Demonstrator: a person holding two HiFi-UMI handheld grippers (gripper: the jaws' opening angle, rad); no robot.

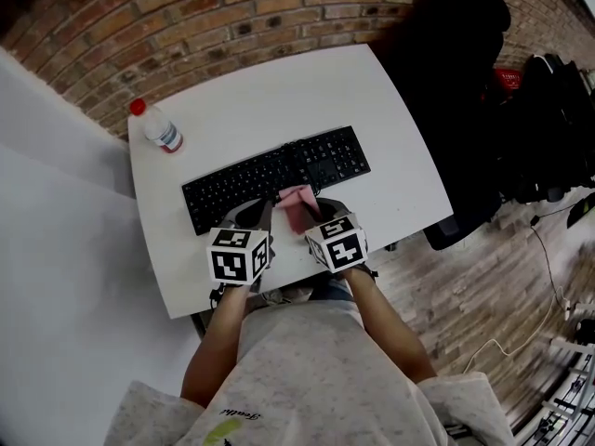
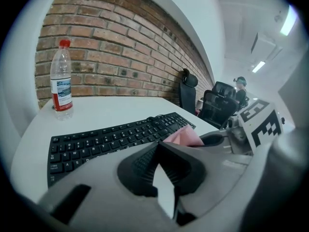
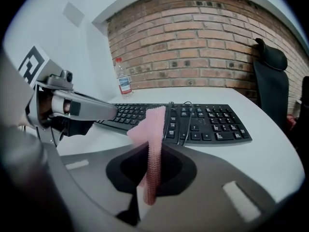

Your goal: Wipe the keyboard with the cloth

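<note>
Seemingly the wiping is hardly started: the right claw (image 3: 153, 151) pinches the pink cloth (image 3: 154, 122) upright at the near edge of the keyboard (image 1: 270, 177), whose keys all look unwiped, while the left claw (image 2: 159, 151), closed on nothing, hovers beside it.

Bright, even light from ceiling strips (image 2: 290, 19); fisheye edges dark and warped.

You are in an office. You are at a white desk (image 1: 400, 137) with a black computer keyboard (image 1: 270, 177) and a water bottle (image 1: 158, 128) on it. Black office chairs (image 2: 218, 106) stand nearby. Cables (image 1: 548, 268) lie on the wooden floor (image 1: 465, 291). A red brick wall (image 1: 186, 26) runs behind the desk, and long lights (image 2: 289, 21) shine on the ceiling.
</note>
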